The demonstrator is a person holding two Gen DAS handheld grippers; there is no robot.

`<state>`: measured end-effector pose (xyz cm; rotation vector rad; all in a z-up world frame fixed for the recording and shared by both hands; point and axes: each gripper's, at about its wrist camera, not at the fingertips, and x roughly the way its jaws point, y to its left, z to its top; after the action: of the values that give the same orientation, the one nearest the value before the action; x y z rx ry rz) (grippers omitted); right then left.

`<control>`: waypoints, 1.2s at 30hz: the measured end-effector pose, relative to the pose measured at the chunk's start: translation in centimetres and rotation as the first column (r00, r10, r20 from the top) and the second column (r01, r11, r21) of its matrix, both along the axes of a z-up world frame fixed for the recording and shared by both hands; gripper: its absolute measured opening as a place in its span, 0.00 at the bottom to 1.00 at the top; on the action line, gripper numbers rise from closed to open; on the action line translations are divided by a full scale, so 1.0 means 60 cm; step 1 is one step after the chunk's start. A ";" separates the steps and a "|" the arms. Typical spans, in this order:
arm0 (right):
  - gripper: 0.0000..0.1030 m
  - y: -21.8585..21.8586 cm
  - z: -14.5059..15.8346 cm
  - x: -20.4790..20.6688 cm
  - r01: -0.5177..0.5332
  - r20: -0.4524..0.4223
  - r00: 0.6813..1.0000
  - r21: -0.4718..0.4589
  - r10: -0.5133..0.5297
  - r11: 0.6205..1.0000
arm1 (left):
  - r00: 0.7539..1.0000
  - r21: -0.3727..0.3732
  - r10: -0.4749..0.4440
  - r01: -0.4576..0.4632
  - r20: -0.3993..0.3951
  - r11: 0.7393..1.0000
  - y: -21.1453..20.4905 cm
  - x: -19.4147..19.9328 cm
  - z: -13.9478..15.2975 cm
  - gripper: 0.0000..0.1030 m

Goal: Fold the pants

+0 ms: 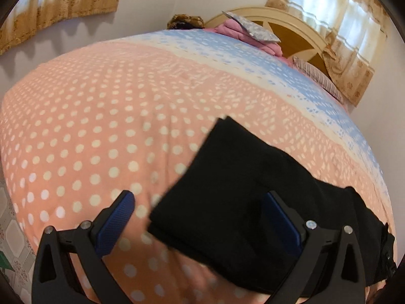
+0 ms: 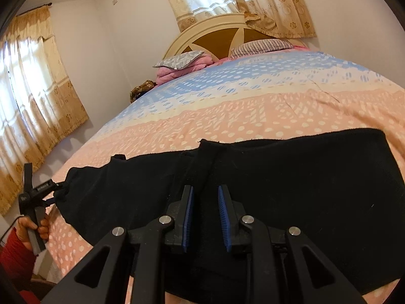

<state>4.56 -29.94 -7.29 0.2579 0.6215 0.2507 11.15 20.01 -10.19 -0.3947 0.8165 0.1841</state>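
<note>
Black pants (image 2: 291, 177) lie across the near part of a bed (image 2: 253, 111) with a pink polka-dot cover. In the left wrist view the pants' folded leg end (image 1: 227, 190) lies between my left gripper's (image 1: 200, 215) wide-open jaws; the right blue pad (image 1: 281, 223) rests on the cloth and the left pad (image 1: 114, 223) is over bare cover. My right gripper (image 2: 206, 217) hovers just over the middle of the pants, its jaws partly open with a narrow gap and nothing in them. The left gripper also shows in the right wrist view (image 2: 48, 197), at the pants' left end.
Pink folded bedding with a grey pillow (image 2: 182, 63) and a striped pillow (image 2: 258, 45) lie by the headboard (image 2: 217, 33). Curtained windows (image 2: 33, 101) are on two walls. The bed's left edge drops to a tiled floor (image 1: 10, 240). The person's hand in a red sleeve (image 2: 25, 233) holds the left gripper.
</note>
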 end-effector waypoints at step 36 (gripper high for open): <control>0.21 -0.070 0.027 -0.017 0.003 0.027 1.000 0.336 -0.013 0.942 | 0.715 0.186 -0.649 0.623 0.261 0.760 -0.415 -0.066 0.164 0.22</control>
<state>3.54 -34.13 -5.66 0.5853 0.5469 0.3530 7.18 -4.91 -0.36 -0.0342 0.5857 -0.4890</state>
